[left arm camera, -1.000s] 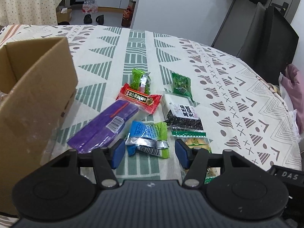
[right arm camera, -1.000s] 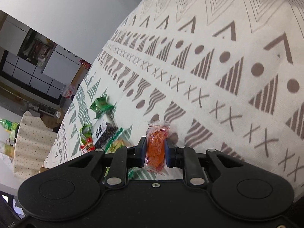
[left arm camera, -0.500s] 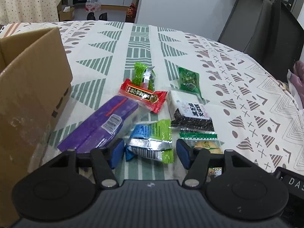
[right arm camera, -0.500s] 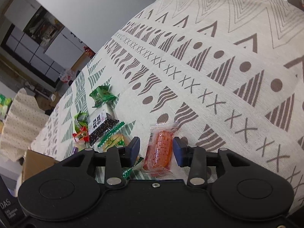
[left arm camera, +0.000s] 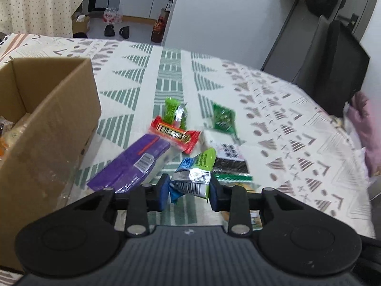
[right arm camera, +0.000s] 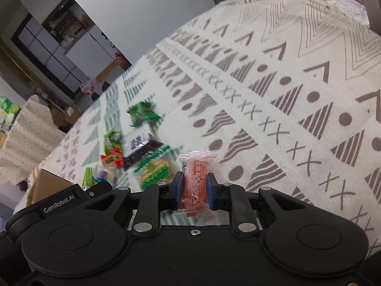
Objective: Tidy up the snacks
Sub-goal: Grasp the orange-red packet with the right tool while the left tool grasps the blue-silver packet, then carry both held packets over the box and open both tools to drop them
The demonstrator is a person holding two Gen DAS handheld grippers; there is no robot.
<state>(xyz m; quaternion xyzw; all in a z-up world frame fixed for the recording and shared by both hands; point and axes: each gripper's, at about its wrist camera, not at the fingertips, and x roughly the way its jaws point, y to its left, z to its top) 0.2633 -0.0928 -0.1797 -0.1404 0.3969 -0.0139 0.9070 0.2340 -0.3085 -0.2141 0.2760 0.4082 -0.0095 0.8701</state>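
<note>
The blue-and-green snack packet (left arm camera: 194,176), silver-foiled with a barcode at its near end, is pinched between the blue pads of the left gripper (left arm camera: 189,191), its far end tilted up toward 1 o'clock. The orange snack in clear wrap (right arm camera: 195,181) stands upright, clamped by the right gripper (right arm camera: 195,191), whose jaws are drawn narrow on it.

Around the blue-and-green packet the pile crowds in: a purple box (left arm camera: 129,166) at 9 o'clock, a red bar (left arm camera: 175,134) at 11, a lime packet (left arm camera: 175,112) behind that, a dark green packet (left arm camera: 223,120) at 1, and a black-and-white pouch (left arm camera: 228,159) at 3. The open cardboard box (left arm camera: 51,124) fills the left side, its near wall beside the purple box.

To the right of the orange snack, from 12 to 4 o'clock, the patterned tablecloth (right arm camera: 297,100) lies bare out to the table's far edge. Only the right wrist view shows the yellow-green biscuit pack (right arm camera: 154,170) clearly, at 10 o'clock of the orange snack; only the left view looks into the box. Both views are motion-blurred.
</note>
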